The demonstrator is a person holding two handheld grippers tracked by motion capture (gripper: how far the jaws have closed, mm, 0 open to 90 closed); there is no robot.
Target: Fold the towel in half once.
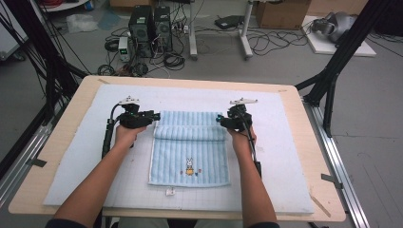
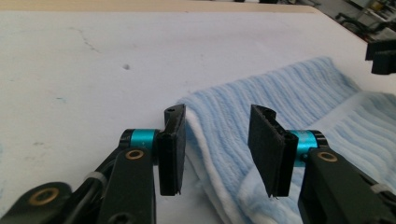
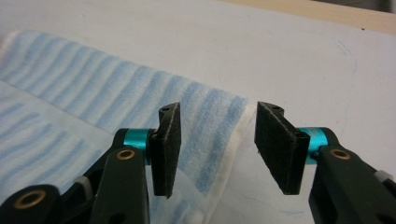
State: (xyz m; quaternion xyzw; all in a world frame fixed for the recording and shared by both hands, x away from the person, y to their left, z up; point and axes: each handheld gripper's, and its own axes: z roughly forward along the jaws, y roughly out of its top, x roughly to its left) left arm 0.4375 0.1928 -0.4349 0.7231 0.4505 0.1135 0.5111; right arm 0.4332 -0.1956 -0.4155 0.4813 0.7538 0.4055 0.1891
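Observation:
A light blue striped towel (image 1: 190,152) with a small rabbit picture lies flat on the white mat, its far edge folded back into a thick band. My left gripper (image 1: 154,115) sits at the band's left end. In the left gripper view my left gripper (image 2: 217,149) is open, with the towel's (image 2: 289,93) folded edge lying between the jaws and the pads clear of it. My right gripper (image 1: 221,118) is at the band's right end. In the right gripper view my right gripper (image 3: 217,149) is open over the white hem of the towel (image 3: 93,88).
The white mat (image 1: 285,156) covers most of a wooden table (image 1: 313,137). A small white tag (image 1: 169,192) lies near the mat's front edge. Beyond the table are computer towers (image 1: 149,28), cables and black frame posts (image 1: 332,71) on the floor.

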